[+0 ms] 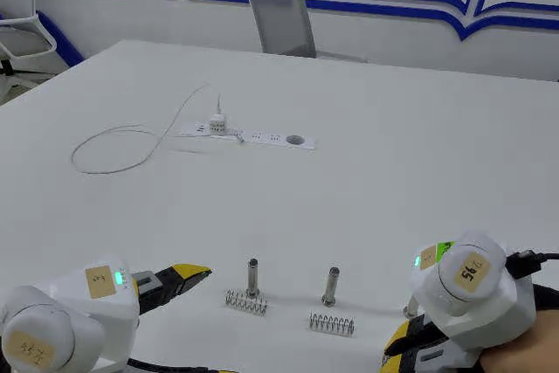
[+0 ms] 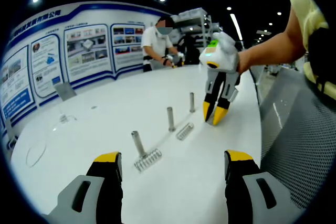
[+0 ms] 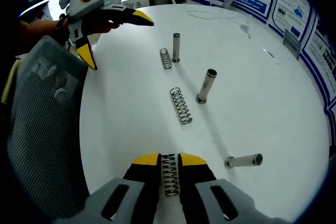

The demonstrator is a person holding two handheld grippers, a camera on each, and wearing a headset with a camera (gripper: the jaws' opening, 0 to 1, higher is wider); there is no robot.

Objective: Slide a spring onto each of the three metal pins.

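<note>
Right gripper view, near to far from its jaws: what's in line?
Spring held in right gripper → nearest pin → middle pin → far pin → white cable. Loose springs overlap the pins in depth, skipped.

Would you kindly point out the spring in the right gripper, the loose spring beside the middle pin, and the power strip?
held spring (image 3: 169, 174): right gripper view, middle coils between the jaws.
loose spring (image 3: 181, 106): right gripper view, middle coils.
power strip (image 1: 262, 138): head view, middle of its top face.
</note>
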